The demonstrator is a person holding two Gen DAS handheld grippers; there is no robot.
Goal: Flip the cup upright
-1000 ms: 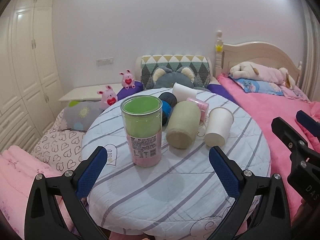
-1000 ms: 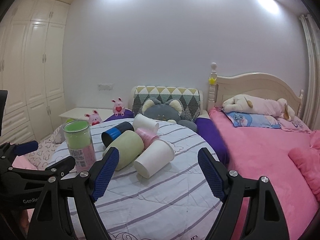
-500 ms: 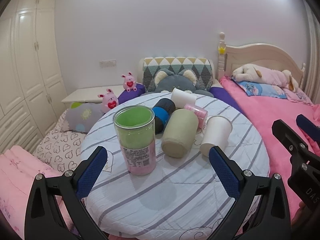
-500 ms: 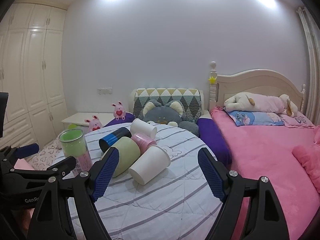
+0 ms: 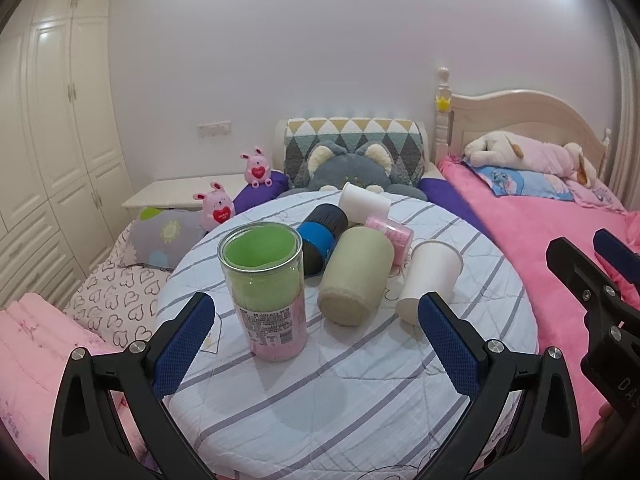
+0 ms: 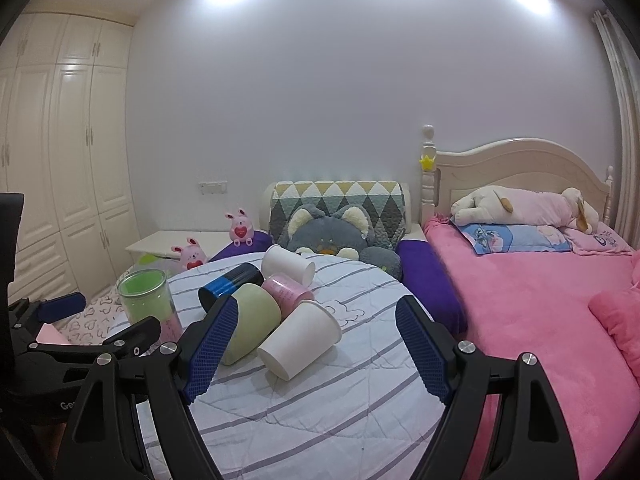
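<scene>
A clear cup with green and pink inside (image 5: 266, 294) (image 6: 150, 306) stands upright on the round striped table (image 5: 360, 408) (image 6: 320, 400). Several cups lie on their sides behind it: an olive green cup (image 5: 356, 280) (image 6: 250, 326), a white paper cup (image 5: 430, 280) (image 6: 302, 338), a blue and black cup (image 5: 322, 234) (image 6: 230, 286), a pink cup (image 5: 390, 234) (image 6: 286, 294) and a second white cup (image 5: 364, 202) (image 6: 288, 266). My left gripper (image 5: 316, 344) is open and empty in front of the upright cup. My right gripper (image 6: 316, 352) is open and empty near the white paper cup.
A pink bed (image 6: 520, 312) with plush toys lies to the right. A grey cat cushion (image 5: 348, 168) and pink bunny toys (image 5: 216, 206) sit behind the table. A heart-print mat (image 5: 120, 296) and white wardrobe (image 5: 52, 120) are at the left.
Both grippers have drawn back and up a little from the table; the cups look smaller and lower in view. The cups have not moved. Both grippers stay open.
</scene>
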